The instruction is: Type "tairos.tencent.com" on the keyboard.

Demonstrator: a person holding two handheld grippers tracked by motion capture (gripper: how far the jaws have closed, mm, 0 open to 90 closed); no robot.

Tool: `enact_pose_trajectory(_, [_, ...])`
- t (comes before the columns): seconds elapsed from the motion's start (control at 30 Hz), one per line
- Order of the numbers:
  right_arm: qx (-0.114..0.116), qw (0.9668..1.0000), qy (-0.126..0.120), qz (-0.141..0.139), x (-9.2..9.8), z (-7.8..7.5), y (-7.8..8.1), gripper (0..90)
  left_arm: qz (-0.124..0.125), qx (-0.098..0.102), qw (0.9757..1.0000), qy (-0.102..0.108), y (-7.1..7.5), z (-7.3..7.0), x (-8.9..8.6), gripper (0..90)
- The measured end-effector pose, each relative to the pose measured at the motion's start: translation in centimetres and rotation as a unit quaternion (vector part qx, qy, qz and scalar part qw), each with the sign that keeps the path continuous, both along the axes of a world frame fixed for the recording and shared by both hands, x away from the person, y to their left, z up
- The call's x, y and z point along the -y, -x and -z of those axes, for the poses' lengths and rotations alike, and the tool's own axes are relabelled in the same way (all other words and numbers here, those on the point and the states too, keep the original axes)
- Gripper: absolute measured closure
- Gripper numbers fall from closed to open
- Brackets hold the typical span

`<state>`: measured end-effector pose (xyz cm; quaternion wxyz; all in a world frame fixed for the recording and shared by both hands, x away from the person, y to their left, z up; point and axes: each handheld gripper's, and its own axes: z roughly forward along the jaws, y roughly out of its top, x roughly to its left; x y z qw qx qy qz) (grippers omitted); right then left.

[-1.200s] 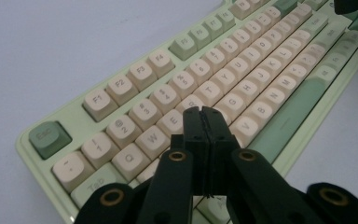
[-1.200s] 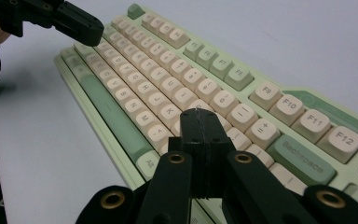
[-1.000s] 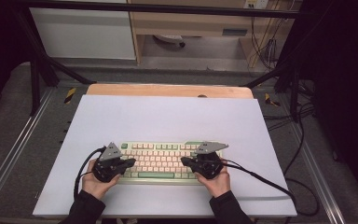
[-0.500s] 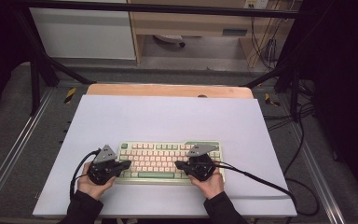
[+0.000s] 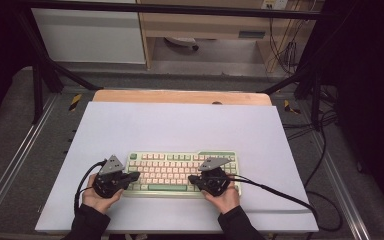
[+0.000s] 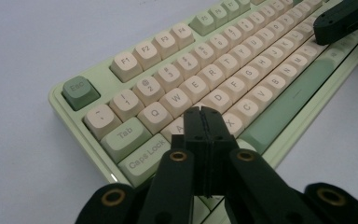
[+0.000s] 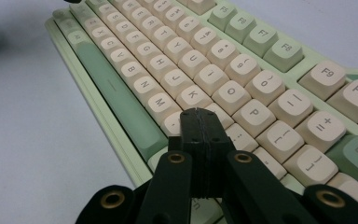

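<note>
Keyboard pale green with cream keys, green space bar.

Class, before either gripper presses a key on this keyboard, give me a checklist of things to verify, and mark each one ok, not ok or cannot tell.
1. Left gripper jaws shut to make one tip: ok.
2. Right gripper jaws shut: ok.
3. Keyboard flat on the table: ok.
4. Left tip over the A and S area: ok.
5. Right tip near K and L: ok.
6. Tips touching keys: cannot tell.
</note>
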<state>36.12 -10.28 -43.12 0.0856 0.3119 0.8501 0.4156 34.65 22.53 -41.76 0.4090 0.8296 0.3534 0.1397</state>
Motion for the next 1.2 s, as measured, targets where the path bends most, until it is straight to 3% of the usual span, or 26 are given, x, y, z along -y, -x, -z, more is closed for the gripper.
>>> enact_pose_trajectory(0.17, [0.003, 1.0, 0.004, 0.0, -0.1, 0.3, 0.0, 90.0, 0.0, 0.0, 1.0, 0.0, 0.0, 0.0, 0.0, 90.0])
enact_pose_trajectory(0.5, [0.014, 0.9999, -0.008, 0.006, 0.9, -0.8, 0.1, 90.0, 0.005, 0.002, 1.0, 0.002, 0.1, -0.2, 0.4, 90.0])
enact_pose_trajectory(0.67, [0.017, 0.9994, -0.023, 0.021, 2.3, -1.4, 0.0, 90.0, 0.01, 0.002, 0.9999, 0.0, 0.0, -0.3, 1.2, 90.0])
enact_pose_trajectory(0.87, [0.015, 0.999, -0.025, 0.034, 3.8, -1.3, 0.0, 90.0, 0.019, 0.0, 0.9998, -0.006, -0.2, -0.1, 2.7, 90.0])
enact_pose_trajectory(1.2, [0.017, 0.9987, -0.024, 0.04, 4.4, -1.4, 0.1, 90.0, 0.035, -0.006, 0.9992, -0.017, -0.4, 0.4, 4.8, 90.0])
